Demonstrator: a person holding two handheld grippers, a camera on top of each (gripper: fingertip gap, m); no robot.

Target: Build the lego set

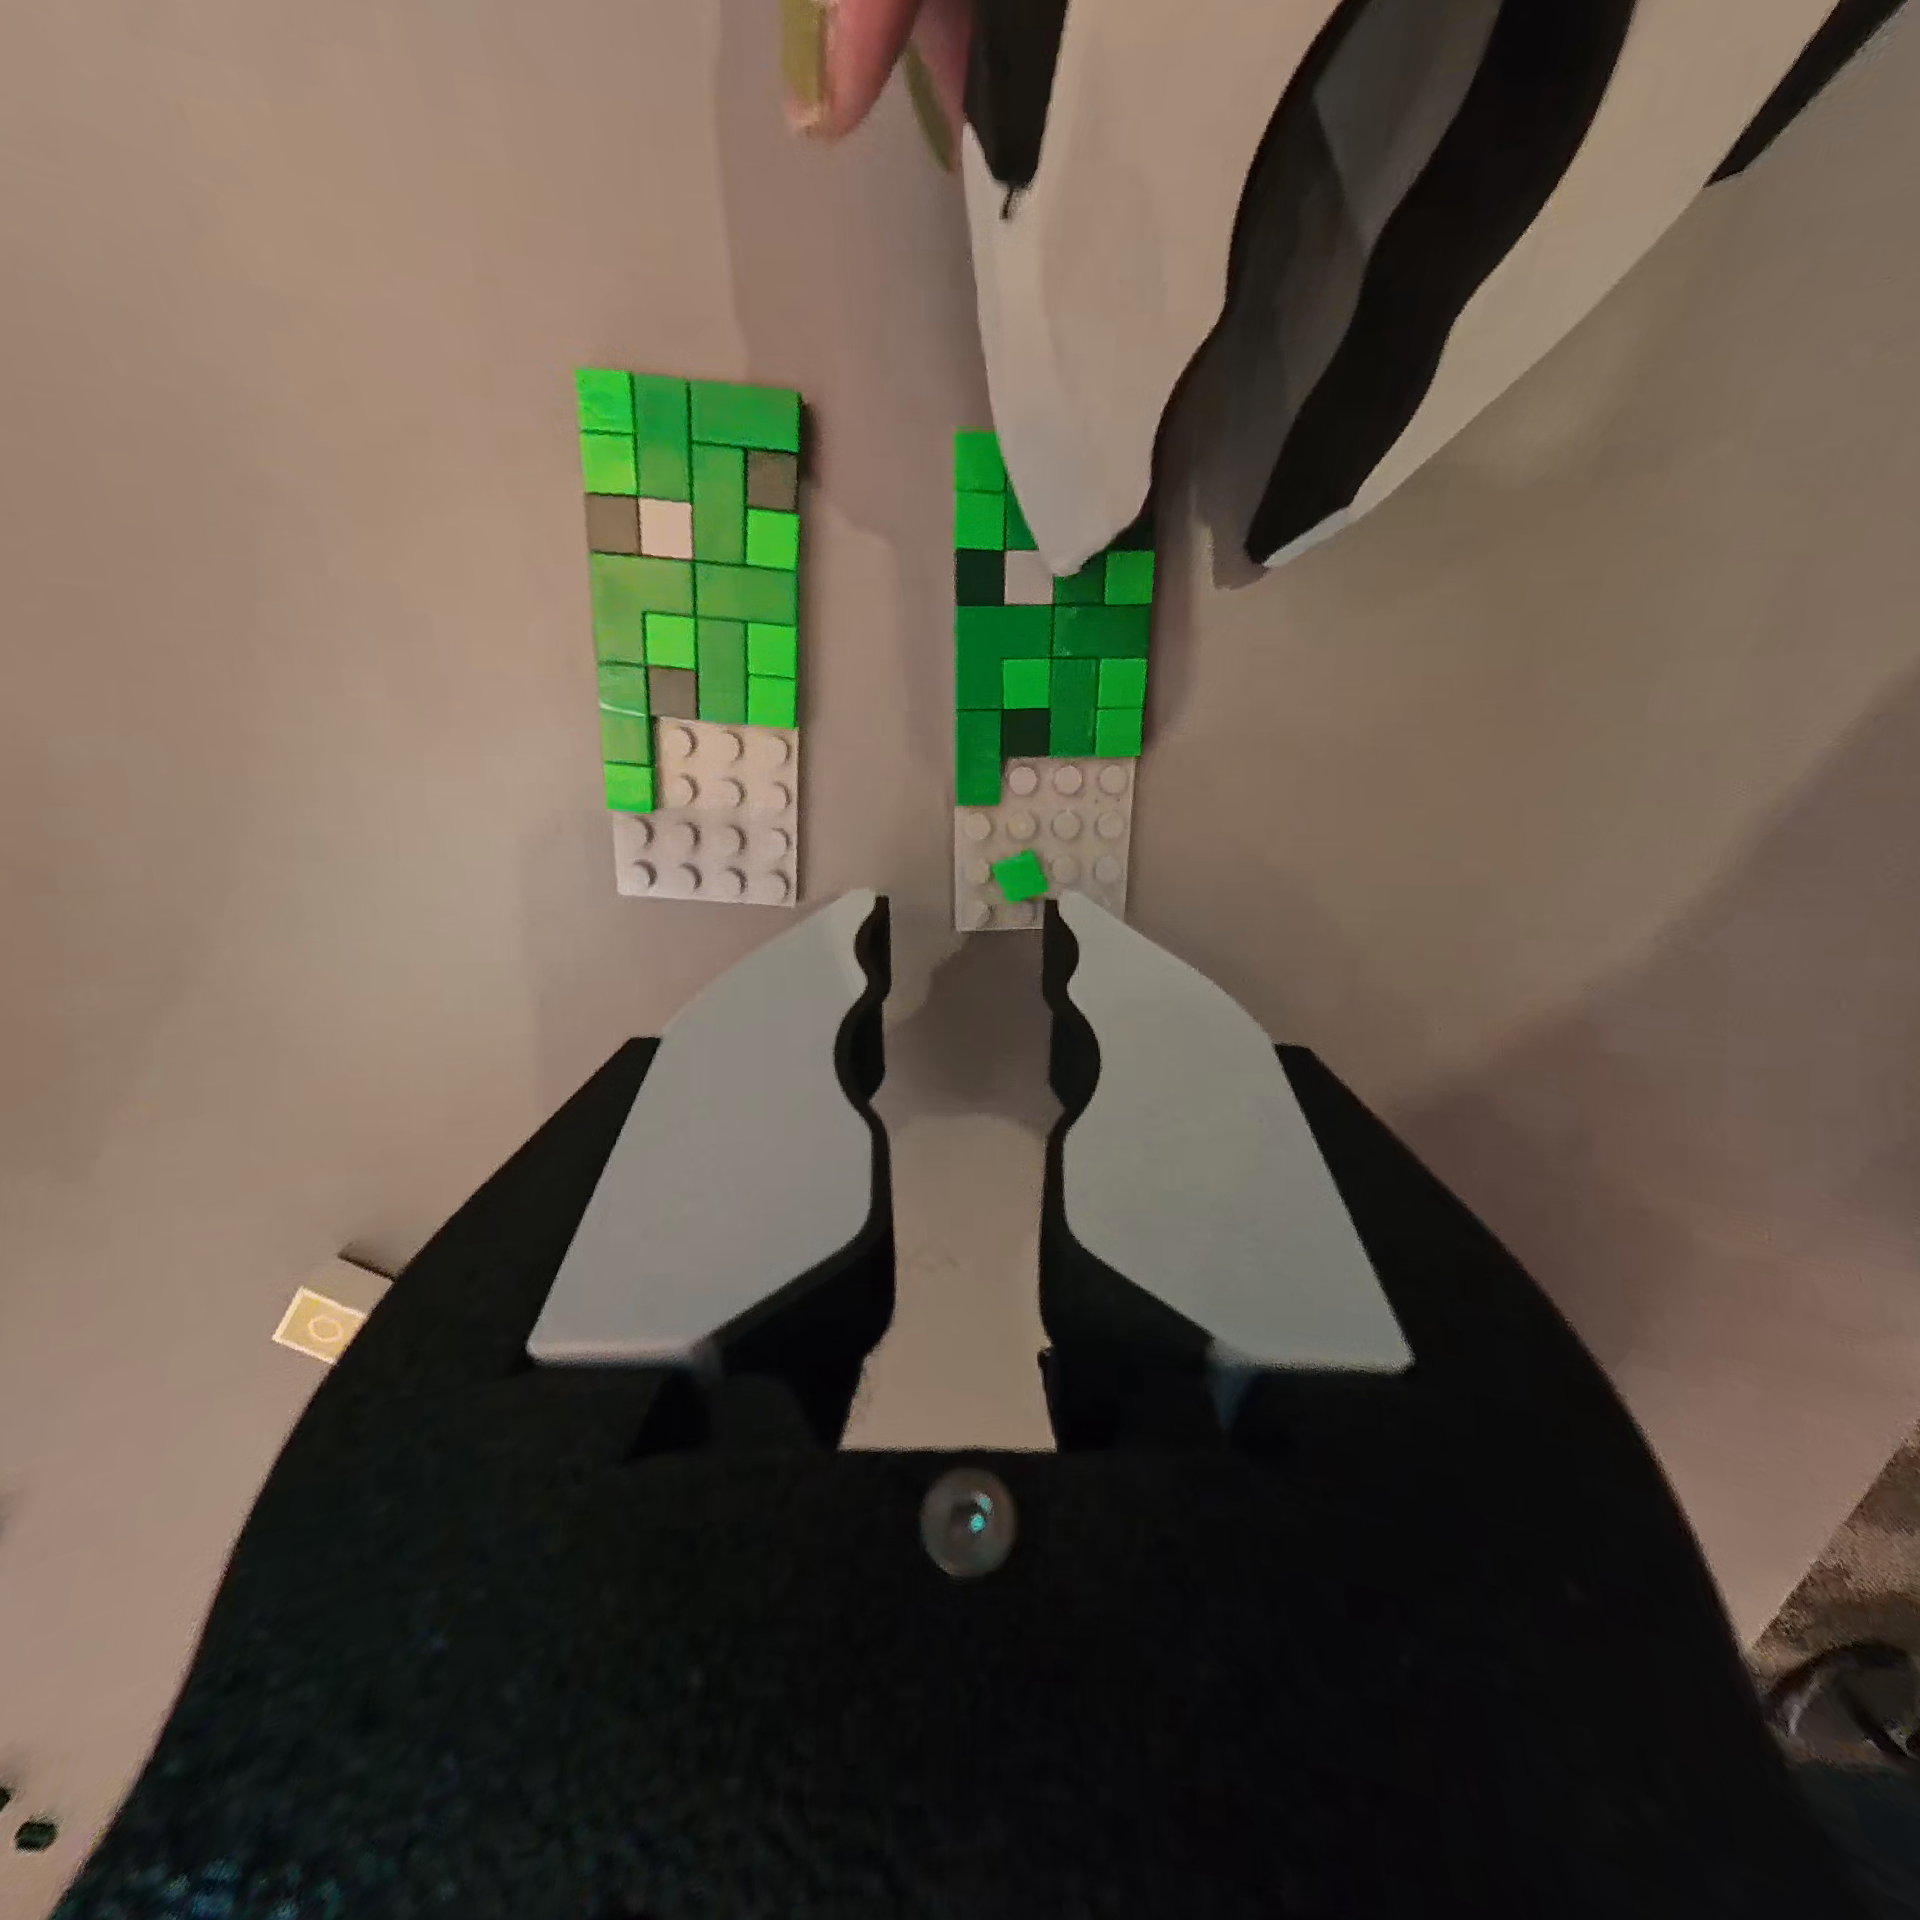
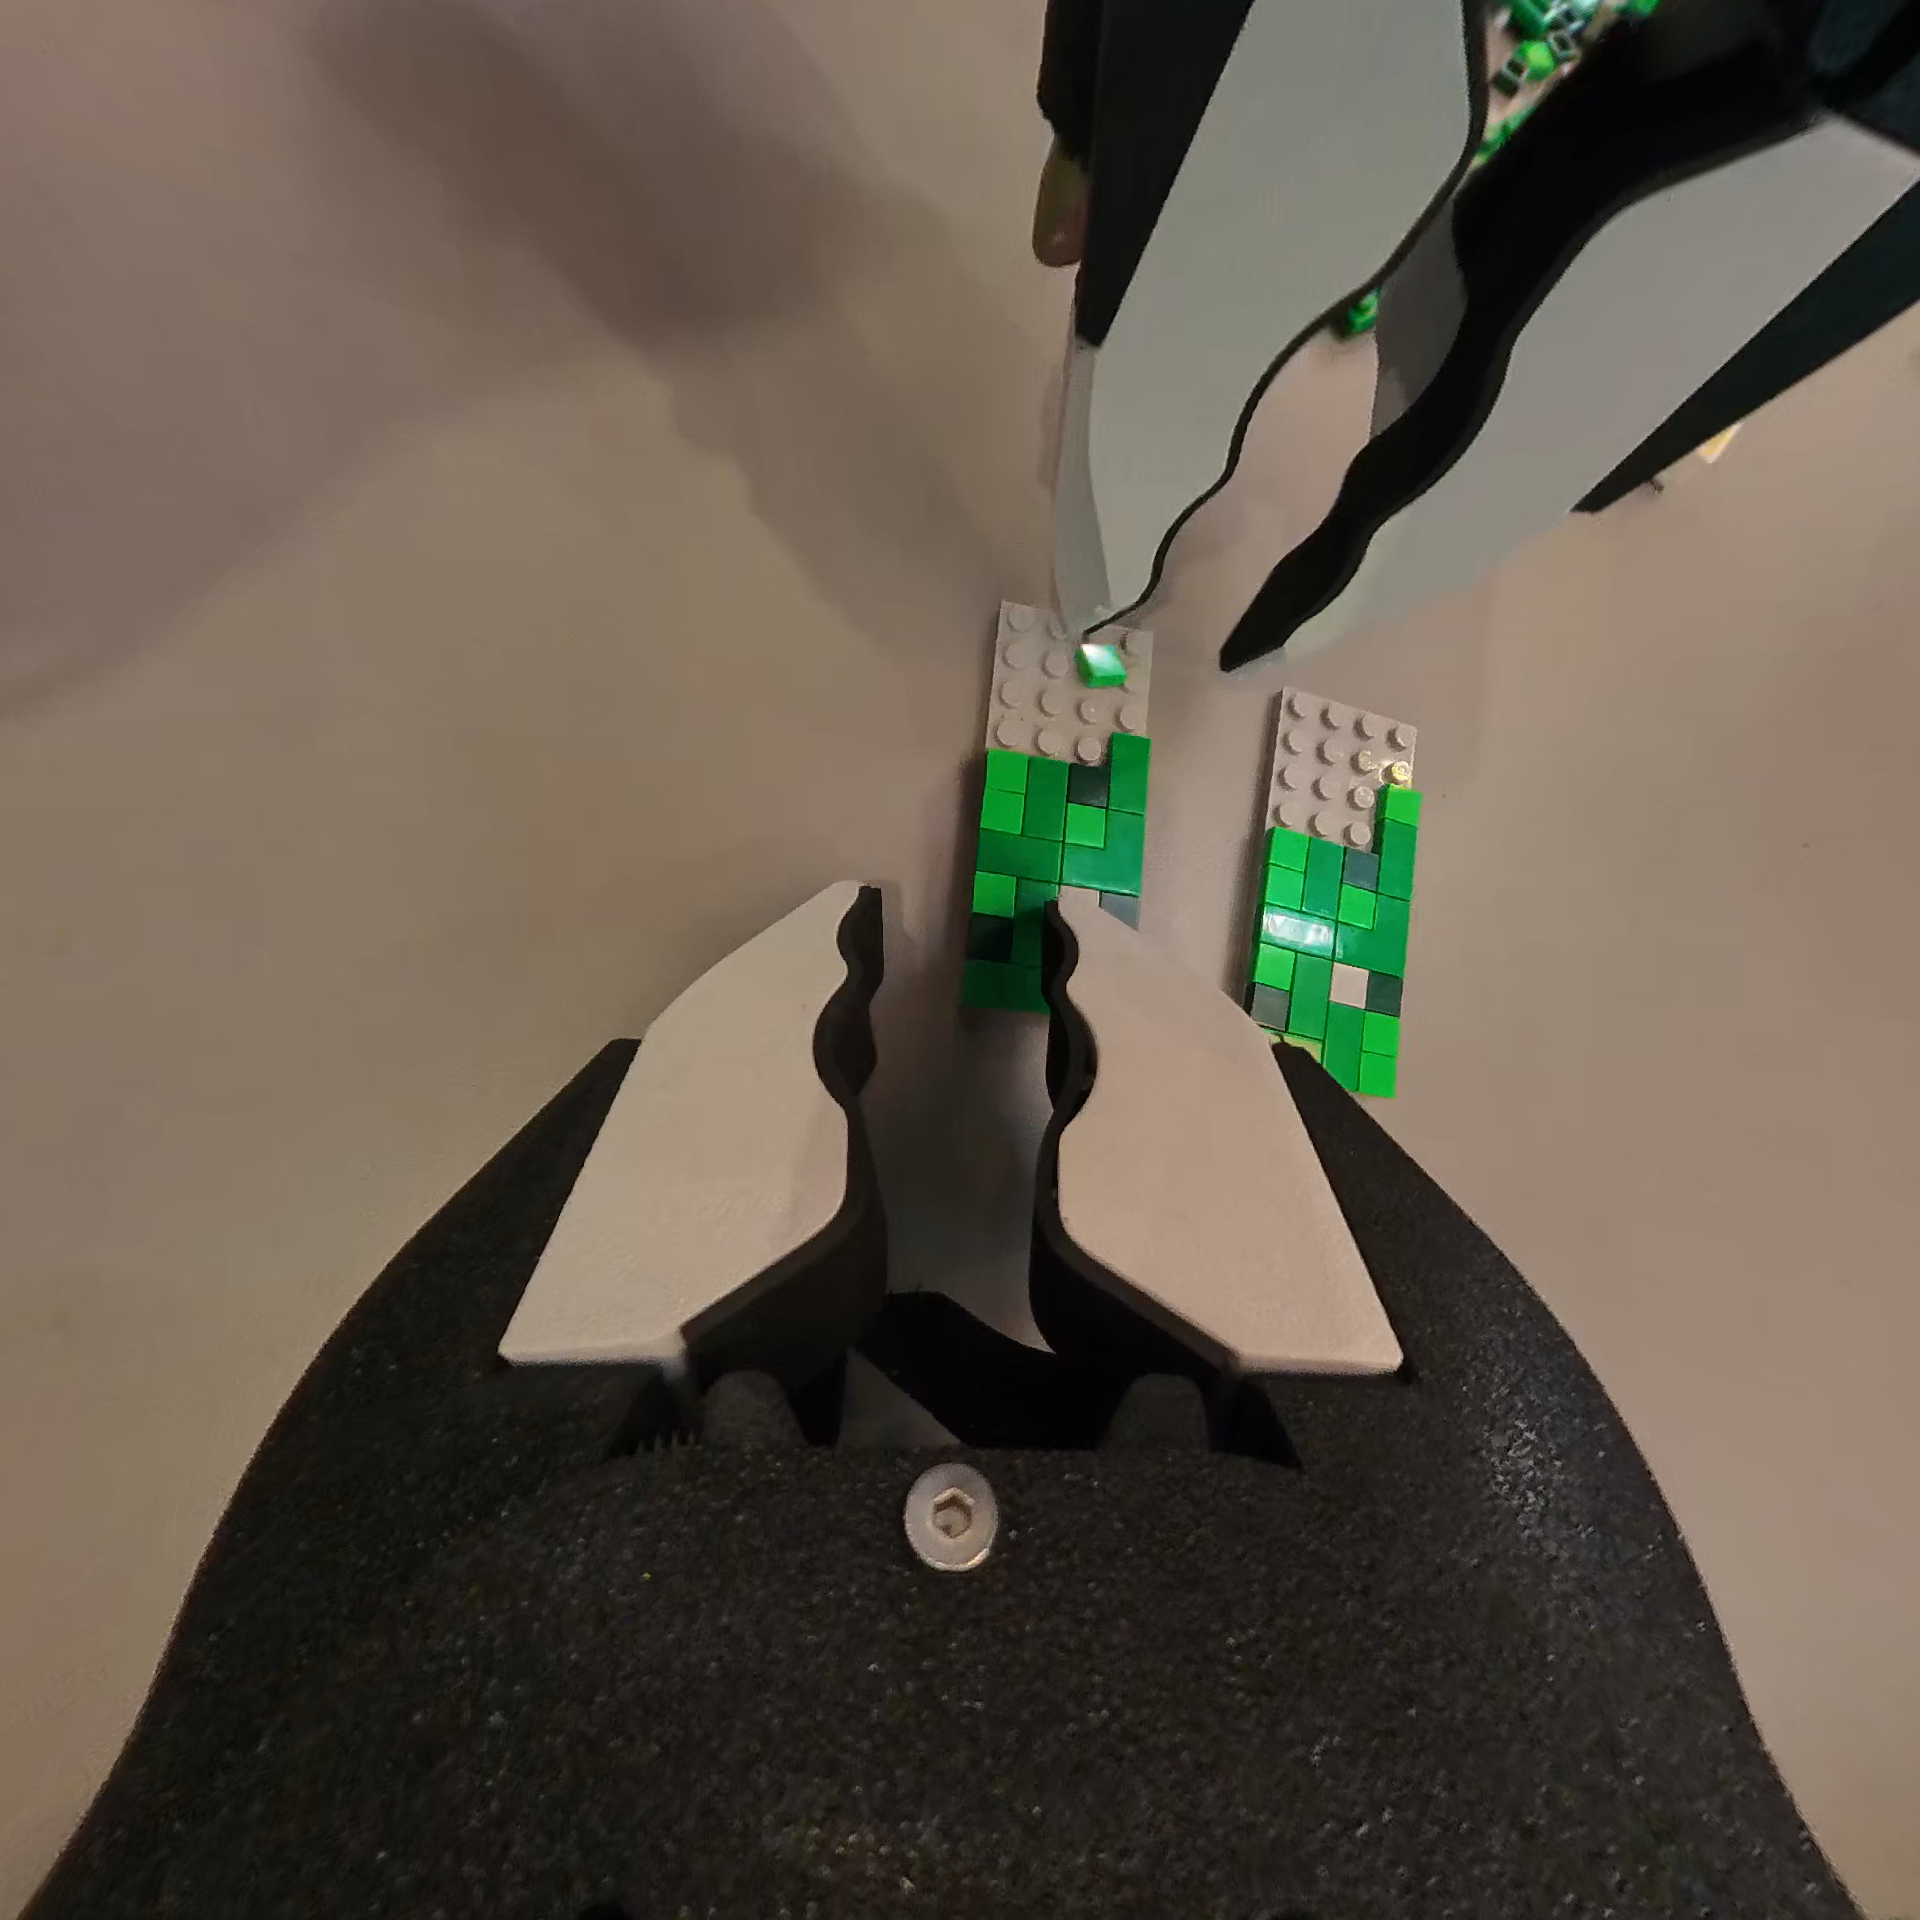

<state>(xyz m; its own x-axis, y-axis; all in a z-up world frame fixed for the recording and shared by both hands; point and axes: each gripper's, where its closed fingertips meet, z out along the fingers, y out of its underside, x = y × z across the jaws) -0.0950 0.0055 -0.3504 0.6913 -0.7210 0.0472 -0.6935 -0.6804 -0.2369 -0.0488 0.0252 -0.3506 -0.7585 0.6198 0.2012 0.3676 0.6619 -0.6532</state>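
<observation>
Both claws released over two tiled plates on the surface (image 1: 312, 623).

Left to right from my left claw's view: left plate (image 1: 707, 831) lies apart; left claw (image 1: 966, 920) gapes bare just short of right plate (image 1: 1081, 831), loose green tile (image 1: 1016, 876) just ahead of its fingertips; right claw (image 2: 964, 914) parted, bare, over that plate's tiled end.

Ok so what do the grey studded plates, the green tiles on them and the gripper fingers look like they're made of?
Grey studded plates: likely moulded hard plastic, matte, with crisp round studs. Green tiles: probably the same plastic but glossy, showing bright glare. Loose green tile: the same look, lying askew. Left gripper fingers: smooth matte grey shells, perhaps printed plastic, with wavy black pads that look rubbery.
</observation>
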